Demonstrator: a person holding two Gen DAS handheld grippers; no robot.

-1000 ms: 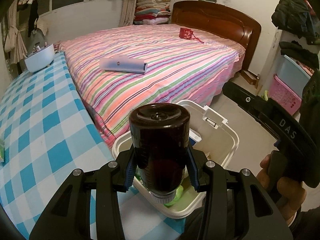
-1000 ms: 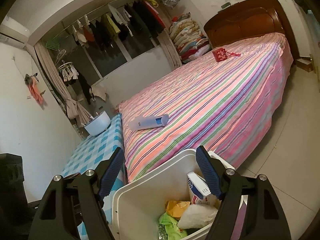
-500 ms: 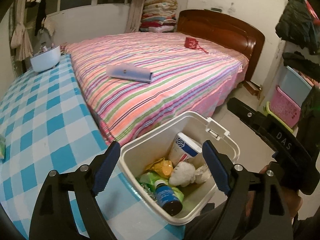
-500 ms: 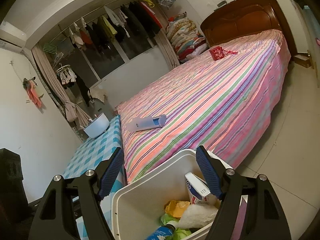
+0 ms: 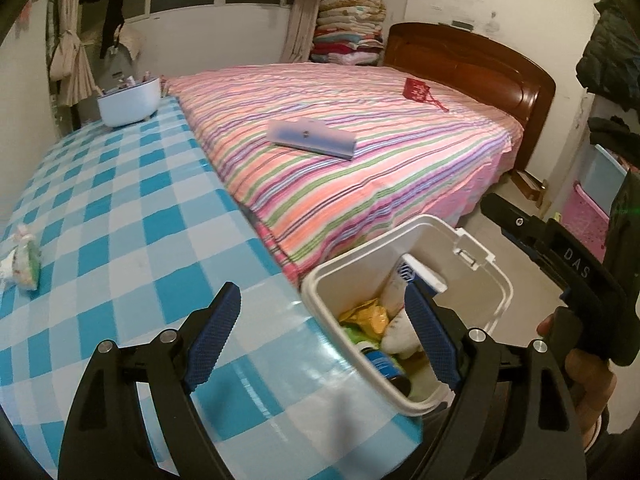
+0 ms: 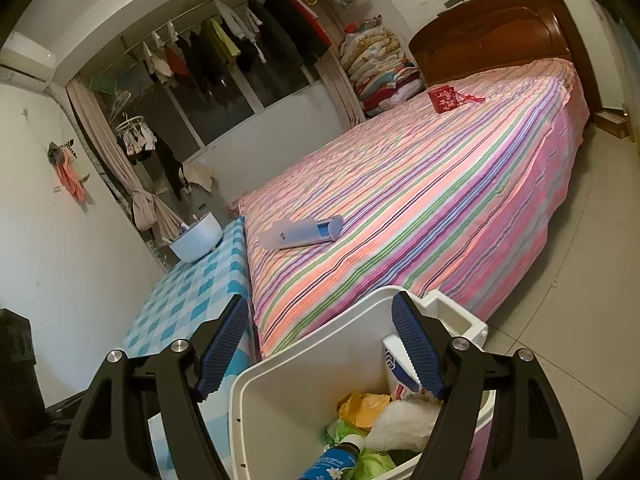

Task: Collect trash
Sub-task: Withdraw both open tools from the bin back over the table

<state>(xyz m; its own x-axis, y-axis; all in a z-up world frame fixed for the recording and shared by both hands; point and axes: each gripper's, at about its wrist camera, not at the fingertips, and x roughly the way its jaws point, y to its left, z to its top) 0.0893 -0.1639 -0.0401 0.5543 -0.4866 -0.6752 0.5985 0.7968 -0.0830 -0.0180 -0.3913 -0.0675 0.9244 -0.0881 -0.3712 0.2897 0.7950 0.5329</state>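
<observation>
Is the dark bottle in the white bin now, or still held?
In the bin. The dark bottle lies among wrappers inside the white bin; the left gripper is open and holds nothing.

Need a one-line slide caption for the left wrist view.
Open left gripper above blue checkered table, beside white plastic bin holding a dark bottle and wrappers.

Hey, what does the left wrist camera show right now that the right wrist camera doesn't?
Only the left wrist view shows the crumpled wrapper lying on the checkered tablecloth, the pink basket by the wall, and the right gripper's body held in the person's hand.

Only the right wrist view shows the clothes on the rail.

Both show the white trash bin with the dark bottle inside, the striped bed, and open, empty grippers: left gripper, right gripper.
</observation>
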